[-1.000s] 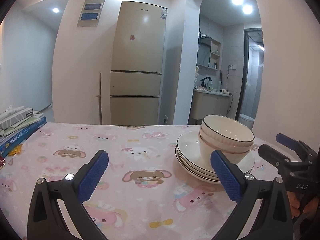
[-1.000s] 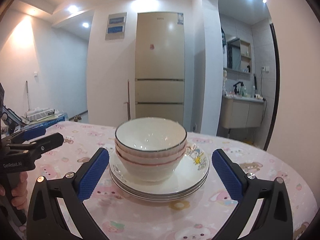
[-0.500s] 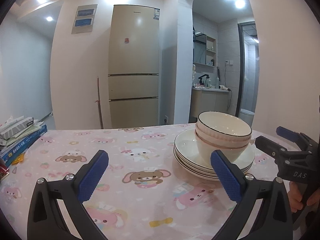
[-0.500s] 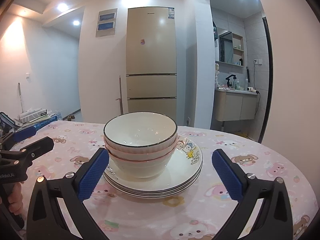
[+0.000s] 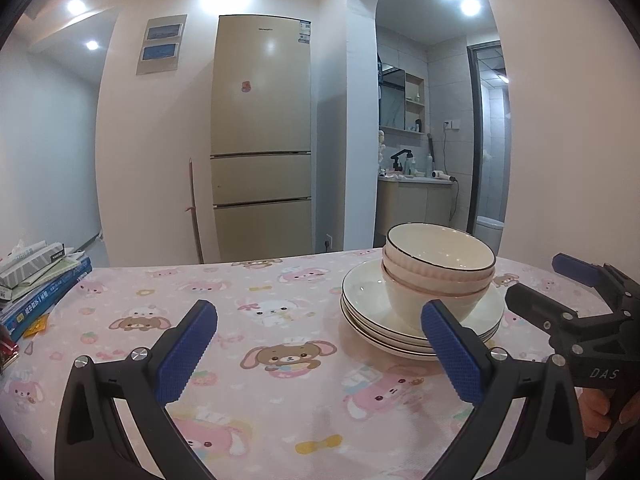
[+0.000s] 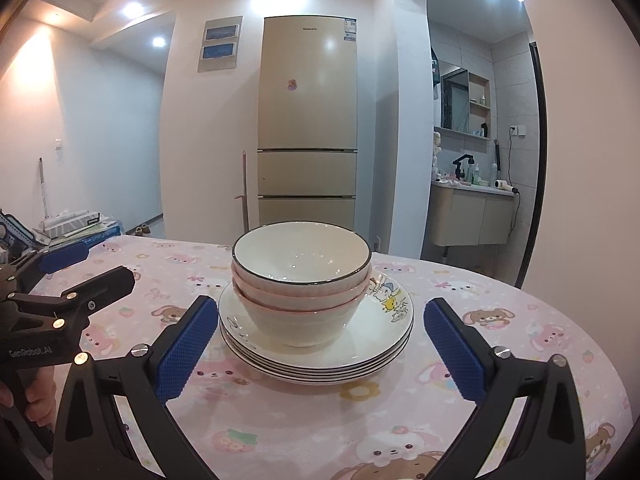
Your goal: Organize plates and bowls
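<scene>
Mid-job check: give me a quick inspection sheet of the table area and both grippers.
Surface: table under a pink cartoon-animal cloth.
Job's things: nested bowls sit on stacked plates.
Clutter: books and boxes at the left edge.
Grippers: left hand-held gripper open, over bare cloth; right hand-held gripper open, empty, facing the stack.
Cables: cord hanging at the vanity.
Surroundings: fridge, archway to washroom.

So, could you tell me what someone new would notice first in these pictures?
The eye goes first to the nested bowls on a stack of plates, on the pink cartoon-animal tablecloth, straight ahead of the open right tongs. The open left tongs point at bare cloth to the left of the stack. Behind the table a tall beige fridge stands against the wall.
</scene>
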Tool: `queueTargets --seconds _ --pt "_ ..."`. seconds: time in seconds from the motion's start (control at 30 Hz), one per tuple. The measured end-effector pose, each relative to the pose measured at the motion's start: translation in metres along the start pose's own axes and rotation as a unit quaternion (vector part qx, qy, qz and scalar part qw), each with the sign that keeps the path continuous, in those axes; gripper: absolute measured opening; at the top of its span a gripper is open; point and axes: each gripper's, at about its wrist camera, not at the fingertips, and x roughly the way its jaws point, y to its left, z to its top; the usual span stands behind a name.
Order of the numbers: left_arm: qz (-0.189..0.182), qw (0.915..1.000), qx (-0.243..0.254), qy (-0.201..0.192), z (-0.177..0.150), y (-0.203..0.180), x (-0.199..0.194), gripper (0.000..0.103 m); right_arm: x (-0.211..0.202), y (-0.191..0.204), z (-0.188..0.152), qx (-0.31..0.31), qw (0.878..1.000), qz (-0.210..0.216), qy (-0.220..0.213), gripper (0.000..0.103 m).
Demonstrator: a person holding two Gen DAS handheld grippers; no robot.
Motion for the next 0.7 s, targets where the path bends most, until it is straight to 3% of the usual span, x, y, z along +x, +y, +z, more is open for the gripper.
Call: queueTargets --seconds 0.7 --pt "-0.001 1.0 -0.002 0.001 0.0002 0.0003 -0.0003 0.103 0.0031 -0.0044 -0.0003 0.008 1.0 0.004 0.006 0.103"
